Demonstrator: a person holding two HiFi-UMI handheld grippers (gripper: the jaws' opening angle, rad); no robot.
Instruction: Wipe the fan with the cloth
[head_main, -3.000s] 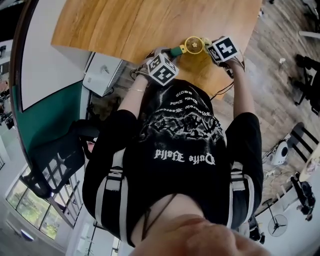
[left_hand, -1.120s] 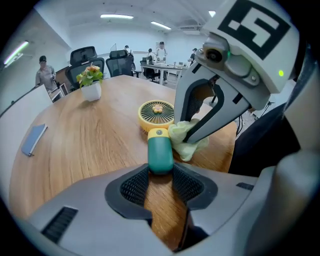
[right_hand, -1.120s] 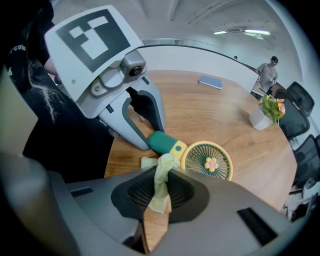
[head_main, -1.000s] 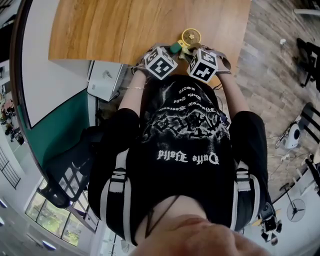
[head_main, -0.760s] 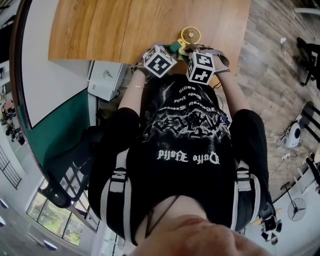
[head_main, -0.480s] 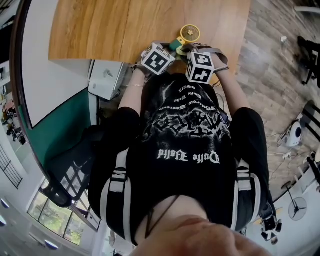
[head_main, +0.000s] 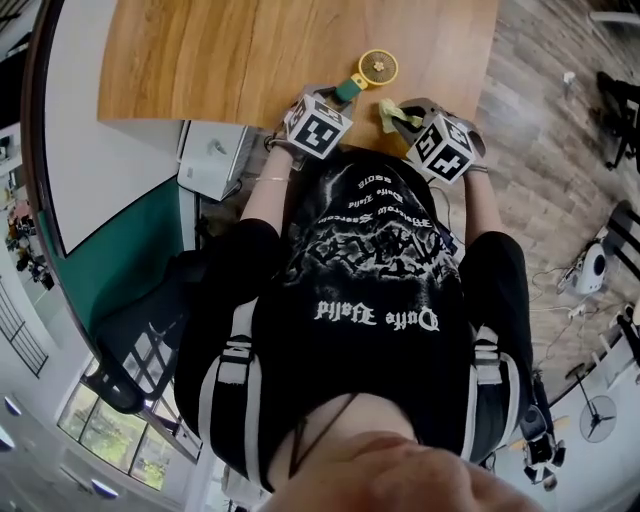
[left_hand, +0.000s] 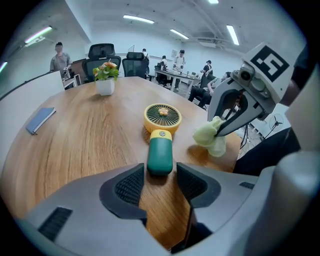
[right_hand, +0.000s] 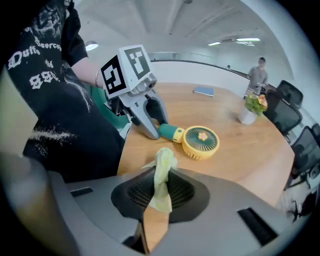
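We find the right gripper (right_hand: 159, 189) pinching the cloth (right_hand: 165, 160); the left gripper (left_hand: 160, 176), its jaws just opening, loosely straddles the near handle end of the fan (left_hand: 161, 140), so we advise clamping it firmly before wiping.

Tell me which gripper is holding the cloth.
The right gripper: its jaws pinch the pale green cloth. The left gripper has just been opening its jaws, the fan handle lying ungripped at their tips.

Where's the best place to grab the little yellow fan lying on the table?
Grip the small yellow-and-green handheld fan by its dark green handle, coming from the handle's free end, the side nearest the person. It lies flat on the wooden table; the handle is narrow and rounded, the round yellow head wide and flat.
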